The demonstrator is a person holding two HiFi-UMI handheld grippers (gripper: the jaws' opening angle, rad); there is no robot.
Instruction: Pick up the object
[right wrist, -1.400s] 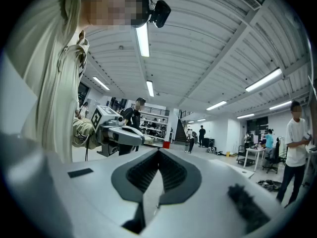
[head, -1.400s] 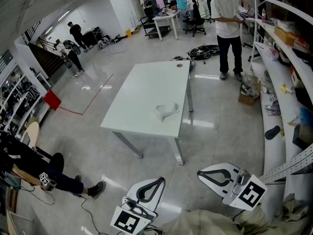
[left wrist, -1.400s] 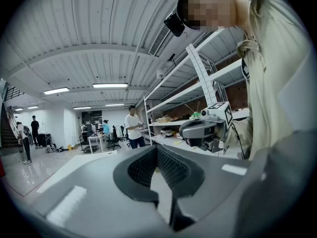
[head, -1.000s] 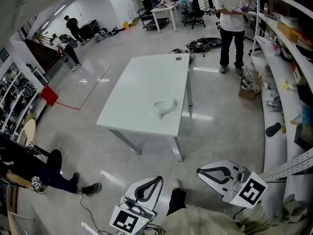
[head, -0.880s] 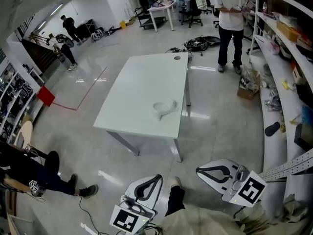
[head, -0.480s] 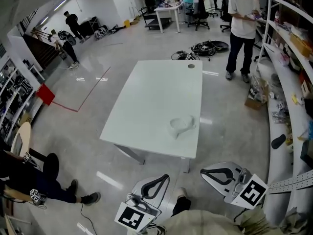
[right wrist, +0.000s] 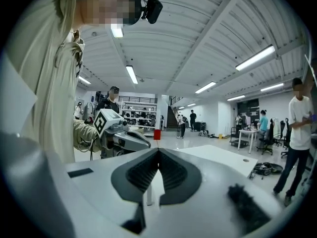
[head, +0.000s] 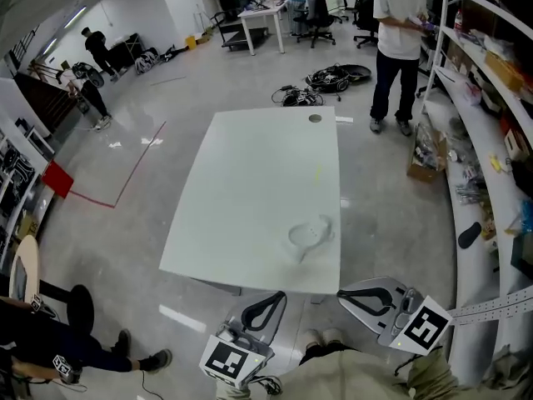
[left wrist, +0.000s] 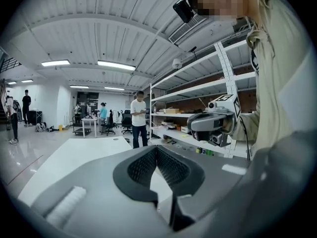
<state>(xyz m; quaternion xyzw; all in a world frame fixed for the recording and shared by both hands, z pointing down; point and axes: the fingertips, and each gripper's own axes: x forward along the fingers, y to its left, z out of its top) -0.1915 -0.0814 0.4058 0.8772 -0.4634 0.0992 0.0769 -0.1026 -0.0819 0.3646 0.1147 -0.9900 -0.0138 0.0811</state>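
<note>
A pale, ring-shaped object (head: 308, 235) lies on the white table (head: 250, 190), near its front right corner. Both grippers hang low in the head view, short of the table's near edge. My left gripper (head: 278, 295) is shut with nothing in it; its jaws meet at a point in the left gripper view (left wrist: 157, 148). My right gripper (head: 342, 294) is shut and empty as well (right wrist: 158, 150). Each gripper view shows the other gripper: the right one (left wrist: 213, 125) and the left one (right wrist: 120, 133). The object does not show in either gripper view.
A person in a white shirt (head: 398, 32) stands beyond the table's far right corner. Loaded shelves (head: 487, 98) run along the right side. Cables (head: 329, 80) lie on the floor behind the table. A seated person's legs (head: 58, 348) show at the lower left.
The table has drawn closer and now lies just ahead of both grippers. The object sits nearer the right gripper. Both grippers stay shut and empty.
</note>
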